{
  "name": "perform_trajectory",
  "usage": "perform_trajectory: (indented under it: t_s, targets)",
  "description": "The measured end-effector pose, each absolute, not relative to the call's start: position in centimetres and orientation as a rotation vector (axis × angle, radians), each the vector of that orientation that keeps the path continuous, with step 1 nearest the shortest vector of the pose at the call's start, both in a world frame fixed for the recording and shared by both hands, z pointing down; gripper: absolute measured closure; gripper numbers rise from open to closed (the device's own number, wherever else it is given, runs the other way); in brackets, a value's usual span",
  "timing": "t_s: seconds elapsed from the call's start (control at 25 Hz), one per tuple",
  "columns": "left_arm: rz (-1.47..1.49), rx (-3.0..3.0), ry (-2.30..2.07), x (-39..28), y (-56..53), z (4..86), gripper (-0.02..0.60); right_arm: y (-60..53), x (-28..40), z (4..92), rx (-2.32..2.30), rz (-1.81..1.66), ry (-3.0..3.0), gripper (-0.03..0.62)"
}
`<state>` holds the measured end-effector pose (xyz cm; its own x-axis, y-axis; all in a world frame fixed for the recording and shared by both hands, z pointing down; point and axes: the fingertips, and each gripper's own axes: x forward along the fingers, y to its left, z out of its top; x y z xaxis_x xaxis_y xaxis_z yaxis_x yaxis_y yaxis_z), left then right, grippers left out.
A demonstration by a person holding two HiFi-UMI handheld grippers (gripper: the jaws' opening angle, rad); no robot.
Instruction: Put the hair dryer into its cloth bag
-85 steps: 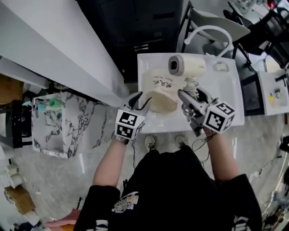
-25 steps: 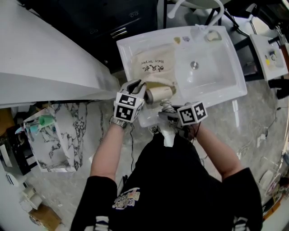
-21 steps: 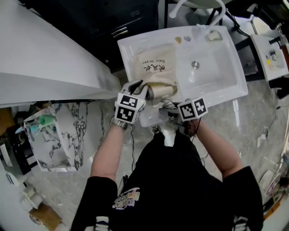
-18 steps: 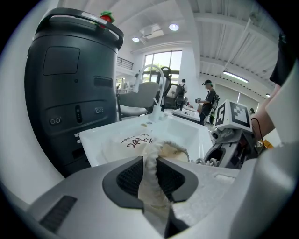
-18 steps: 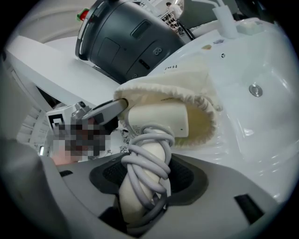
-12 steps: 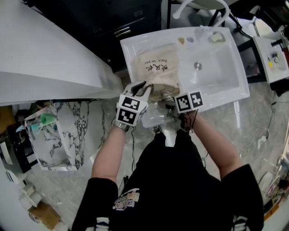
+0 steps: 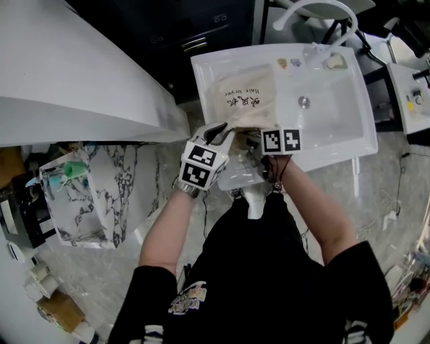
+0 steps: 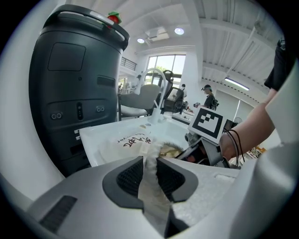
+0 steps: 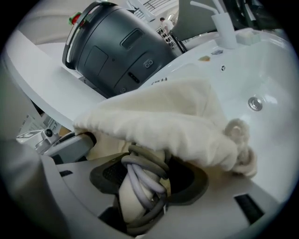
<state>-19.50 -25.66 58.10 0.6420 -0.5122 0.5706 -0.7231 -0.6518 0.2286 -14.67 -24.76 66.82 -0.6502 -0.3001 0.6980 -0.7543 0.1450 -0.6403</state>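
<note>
The cream cloth bag with dark lettering lies on the left part of the white sink. My left gripper is shut on the bag's rim and holds the mouth up. My right gripper is shut on the hair dryer's cream handle, which has its grey cord wound round it. The dryer's head is hidden inside the bag; only the handle's end sticks out toward the person. From the left gripper view the right gripper sits just past the bag's mouth.
The sink's basin has a drain and a curved white faucet at the far side. A dark grey machine stands behind the sink. A marble-patterned box sits on the floor at the left, beside a long white counter.
The right gripper has pushed the dryer forward into the bag's mouth; its head, seen at the opening before, is now under the cloth. The left gripper has kept its hold in place.
</note>
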Motion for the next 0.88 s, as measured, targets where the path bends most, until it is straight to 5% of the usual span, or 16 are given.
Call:
perform_trajectory:
  t_s: [0.88]
  targets:
    - [0.603,2.386,-0.949,-19.8,-25.3,58.3,0.509,-31.1,-14.8,68.8,1.382,1.496,-2.06,0.355]
